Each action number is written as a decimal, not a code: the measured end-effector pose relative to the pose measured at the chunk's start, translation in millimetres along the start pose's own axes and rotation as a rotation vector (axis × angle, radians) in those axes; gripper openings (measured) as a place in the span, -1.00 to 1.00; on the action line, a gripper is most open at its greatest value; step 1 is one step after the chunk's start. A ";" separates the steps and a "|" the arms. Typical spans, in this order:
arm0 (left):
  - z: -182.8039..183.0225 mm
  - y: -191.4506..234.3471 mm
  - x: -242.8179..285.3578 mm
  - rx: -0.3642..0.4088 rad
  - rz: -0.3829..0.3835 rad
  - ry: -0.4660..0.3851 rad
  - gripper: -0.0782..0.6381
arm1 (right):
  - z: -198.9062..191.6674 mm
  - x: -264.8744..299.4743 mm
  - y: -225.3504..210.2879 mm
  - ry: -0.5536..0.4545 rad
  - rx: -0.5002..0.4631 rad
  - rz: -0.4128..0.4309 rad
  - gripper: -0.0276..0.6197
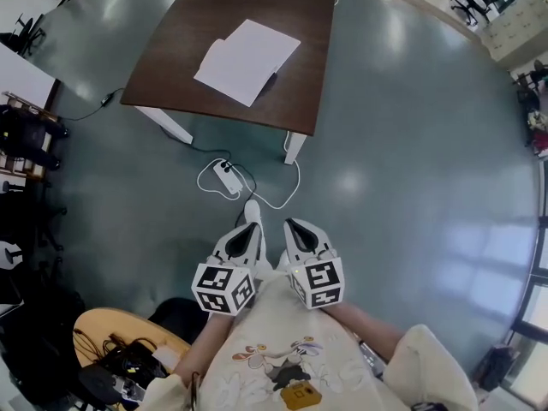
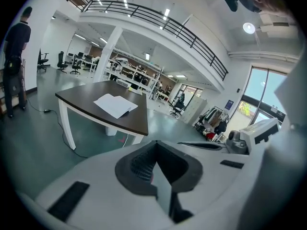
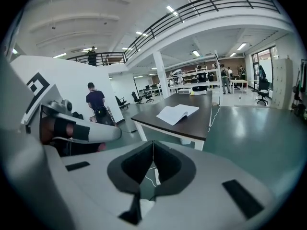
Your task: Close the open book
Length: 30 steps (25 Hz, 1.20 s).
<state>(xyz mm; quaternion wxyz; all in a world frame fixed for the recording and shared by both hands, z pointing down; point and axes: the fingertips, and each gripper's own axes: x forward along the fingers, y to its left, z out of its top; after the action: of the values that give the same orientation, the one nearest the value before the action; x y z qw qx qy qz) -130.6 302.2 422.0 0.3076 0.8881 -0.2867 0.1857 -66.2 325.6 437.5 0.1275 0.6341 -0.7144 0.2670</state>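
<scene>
One book is seen, lying open with its white pages up on the one dark table, toward the edge that faces the camera and well clear of both tools. The same open book is picked up in the left gripper view and in the right gripper view, flat on the tabletop in each. Two white table legs are counted from the head view. Below the table, one white power strip is made out on the grey-green floor, with one white cable looped beside it. Nearer the body, two grippers are held side by side above the floor, both aimed at the table and well short of it. The left gripper is shown with its jaws pressed together and nothing between them. The right gripper is shown the same way, jaws together on nothing. Two marker cubes are counted, one on the left and one on the right. At the lower left of the head view, one round wooden table strewn with cables is noted. One standing person is caught at the far left of the left gripper view.
</scene>
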 end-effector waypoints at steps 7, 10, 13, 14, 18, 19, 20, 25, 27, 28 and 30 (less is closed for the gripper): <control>90.0 56.5 47.3 0.009 -0.057 -0.017 -0.76 | 79.9 85.7 -21.4 -0.049 -0.044 -0.063 -0.89; 116.5 72.8 61.5 0.027 -0.081 -0.013 -0.76 | 98.3 113.3 -25.5 -0.041 -0.048 -0.060 -0.89; 130.8 84.8 79.3 0.028 -0.091 0.006 -0.76 | 113.6 135.3 -31.7 -0.028 -0.045 -0.021 -0.89; 132.7 85.7 83.8 0.024 -0.093 0.012 -0.76 | 117.2 138.6 -34.0 -0.027 -0.058 -0.013 -0.89; 138.1 89.5 104.7 0.009 -0.079 0.028 -0.76 | 121.0 157.5 -48.6 0.003 -0.046 0.044 -0.86; 139.9 92.1 109.8 0.006 -0.071 0.032 -0.76 | 120.2 165.5 -52.7 0.022 -0.011 0.073 -0.71; 141.5 94.7 113.8 0.002 -0.061 0.036 -0.76 | 119.1 173.3 -57.4 0.042 0.027 0.103 -0.56; 150.9 105.1 125.3 -0.022 0.012 0.021 -0.76 | 114.9 205.6 -97.4 0.099 0.144 0.143 -0.55; 151.9 115.6 127.9 -0.038 0.046 0.022 -0.76 | 114.5 225.6 -108.6 0.100 0.163 0.147 -0.53; 151.5 119.5 127.5 -0.047 0.065 0.024 -0.76 | 112.9 235.9 -113.1 0.105 0.179 0.153 -0.50; 151.6 121.2 127.3 -0.046 0.102 0.027 -0.76 | 110.0 253.7 -124.0 0.121 0.218 0.164 -0.45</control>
<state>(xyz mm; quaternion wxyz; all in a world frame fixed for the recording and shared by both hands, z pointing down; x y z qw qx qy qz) -85.4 74.6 427.3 0.3219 0.8625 -0.3315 0.2065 30.4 46.6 506.1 0.0785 0.5664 -0.7215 0.3905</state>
